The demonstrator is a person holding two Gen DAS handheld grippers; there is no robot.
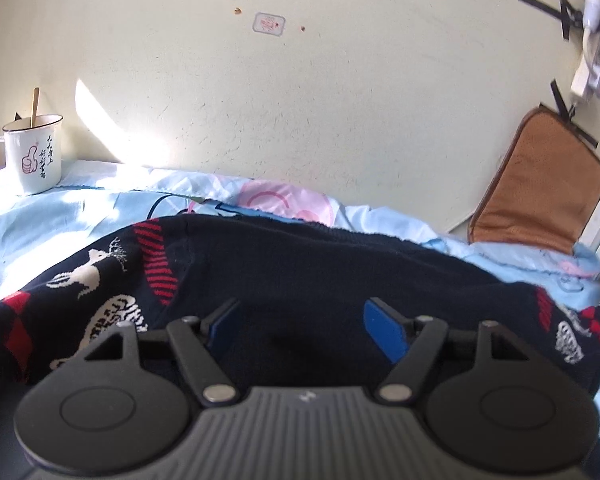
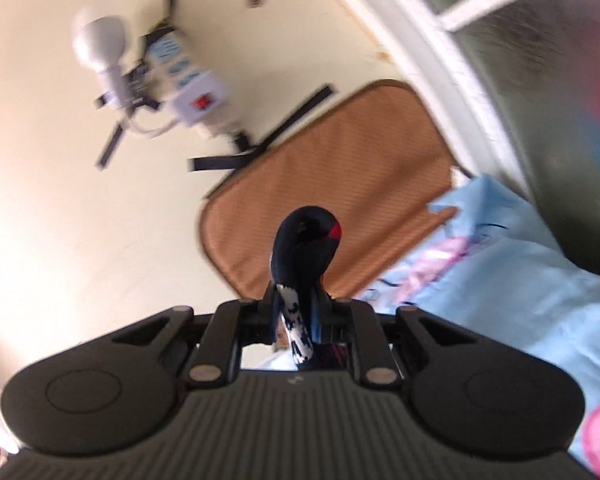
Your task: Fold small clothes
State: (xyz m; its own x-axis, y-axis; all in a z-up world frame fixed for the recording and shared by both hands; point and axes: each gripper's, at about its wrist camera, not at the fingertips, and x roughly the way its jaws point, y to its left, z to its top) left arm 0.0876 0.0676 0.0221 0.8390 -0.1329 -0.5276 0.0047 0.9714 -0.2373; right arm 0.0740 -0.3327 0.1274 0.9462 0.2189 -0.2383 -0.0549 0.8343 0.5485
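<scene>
A small navy knit sweater (image 1: 292,264) with white deer and red stripes lies spread on the light blue bedsheet (image 1: 40,216). My left gripper (image 1: 300,324) is open, its blue pads (image 1: 384,330) held just above the sweater's dark middle, holding nothing. My right gripper (image 2: 296,304) is shut on a bunched fold of the same sweater (image 2: 306,244), lifted up off the bed and tilted toward the wall. The fold sticks up between the fingers, navy with a red patch and white pattern.
A white enamel mug (image 1: 32,156) with a spoon stands at the bed's far left by the wall. A brown cushion (image 1: 540,184) (image 2: 328,184) leans on the wall at the right. A lamp and power strip (image 2: 180,76) are taped to the wall above.
</scene>
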